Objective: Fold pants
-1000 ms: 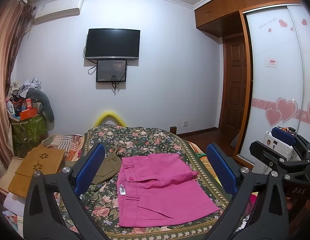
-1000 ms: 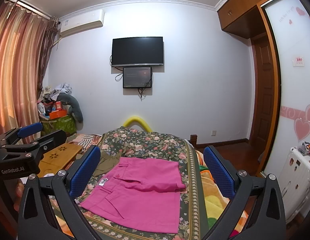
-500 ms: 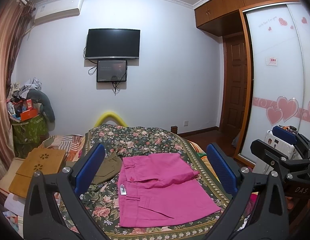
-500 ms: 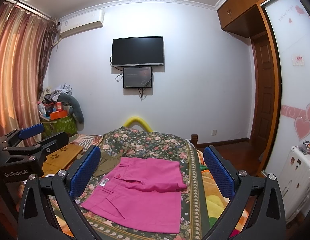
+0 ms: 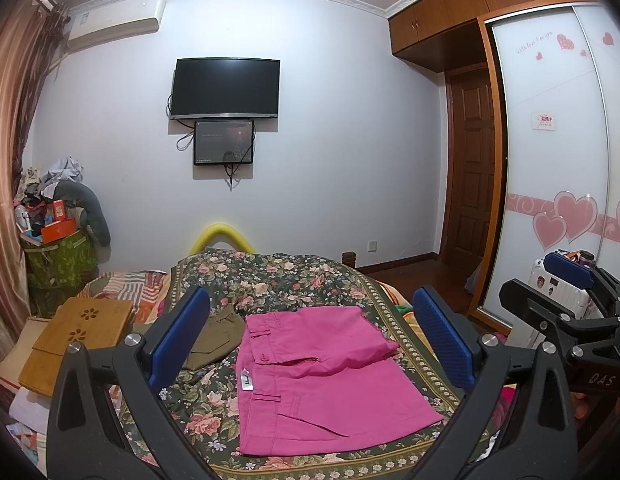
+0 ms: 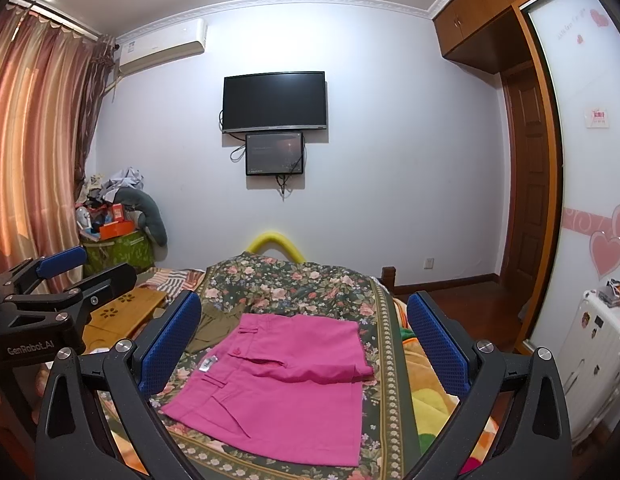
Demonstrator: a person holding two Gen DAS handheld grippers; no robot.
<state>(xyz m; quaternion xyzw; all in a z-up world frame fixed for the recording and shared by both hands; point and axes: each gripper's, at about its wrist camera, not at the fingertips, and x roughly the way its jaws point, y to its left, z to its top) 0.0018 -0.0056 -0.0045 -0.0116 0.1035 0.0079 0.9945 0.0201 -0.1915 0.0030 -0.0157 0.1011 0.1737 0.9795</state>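
Nothing moved — pink pants [image 5: 326,376] beyond spread fingers [image 5: 182,336].

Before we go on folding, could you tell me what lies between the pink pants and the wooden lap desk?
An olive-green garment lies on the floral bedspread between the pink pants and the wooden lap desk, shown best in the left wrist view.

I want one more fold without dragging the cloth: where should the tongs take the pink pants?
Probably the waistband end of the pink pants, at its corners, coming in from the left. The waistband with its belt loops is the thickest edge and lies flat on the floral bedspread.
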